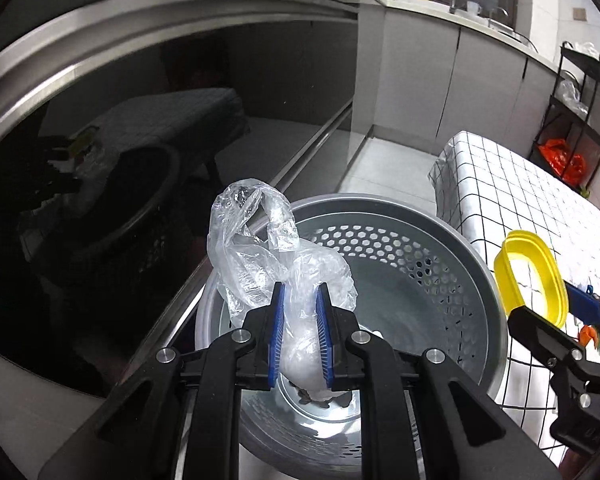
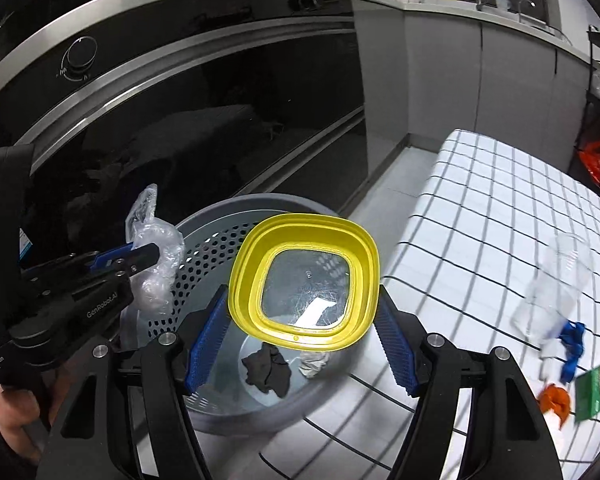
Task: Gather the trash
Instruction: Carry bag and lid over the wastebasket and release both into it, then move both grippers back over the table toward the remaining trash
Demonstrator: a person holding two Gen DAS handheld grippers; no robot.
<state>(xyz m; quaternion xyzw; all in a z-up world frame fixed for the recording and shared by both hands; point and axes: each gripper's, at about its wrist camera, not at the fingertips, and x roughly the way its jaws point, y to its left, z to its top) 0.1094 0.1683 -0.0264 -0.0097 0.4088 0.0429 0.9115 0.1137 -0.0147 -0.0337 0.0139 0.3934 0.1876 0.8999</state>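
My left gripper point(image 1: 300, 292) is shut on a crumpled clear plastic bag point(image 1: 256, 256), held above the near rim of a grey perforated waste basket point(image 1: 484, 280). The right wrist view shows that left gripper point(image 2: 140, 258) and the bag point(image 2: 156, 264) at the basket's point(image 2: 220, 208) left side. My right gripper point(image 2: 303, 292) grips a yellow lid point(image 2: 256, 264) with a clear centre by its two sides, over the basket's mouth. The lid point(image 1: 512, 268) also shows at the right of the left wrist view. A dark crumpled scrap point(image 2: 268, 372) and a white paper ball point(image 2: 314, 362) lie in the basket.
A table with a white checked cloth point(image 2: 500, 208) stands right of the basket, bearing a clear plastic bottle point(image 2: 556, 292), a blue scrap point(image 2: 572, 340), an orange piece point(image 2: 556, 400) and a green-red carton point(image 2: 592, 388). A black glass oven front point(image 2: 180, 100) rises behind.
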